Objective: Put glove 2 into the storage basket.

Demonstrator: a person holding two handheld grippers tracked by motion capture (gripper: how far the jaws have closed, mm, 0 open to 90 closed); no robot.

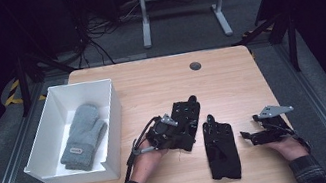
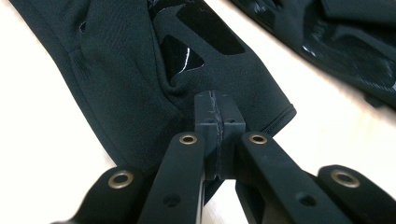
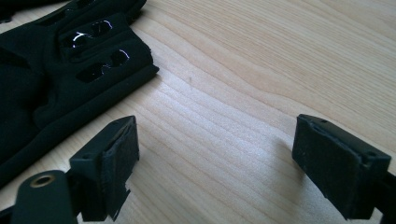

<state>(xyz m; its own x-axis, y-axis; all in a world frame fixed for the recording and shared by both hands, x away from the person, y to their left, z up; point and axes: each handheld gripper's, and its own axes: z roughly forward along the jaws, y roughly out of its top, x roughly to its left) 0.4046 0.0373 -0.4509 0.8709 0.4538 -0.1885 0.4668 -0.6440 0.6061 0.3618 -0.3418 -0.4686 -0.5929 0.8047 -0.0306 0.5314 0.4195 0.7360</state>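
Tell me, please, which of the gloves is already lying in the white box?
The grey knitted mitten lies in the white box; both black gloves are on the table.

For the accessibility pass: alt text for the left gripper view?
The left tool, jaws shut, pinches the fabric of a black glove lying on a pale wooden table. A second black glove lies at the upper right.

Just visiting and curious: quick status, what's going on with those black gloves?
Left gripper shut on black glove. Right gripper open over bare table. Second black glove lies flat between hands. Nothing in the way.
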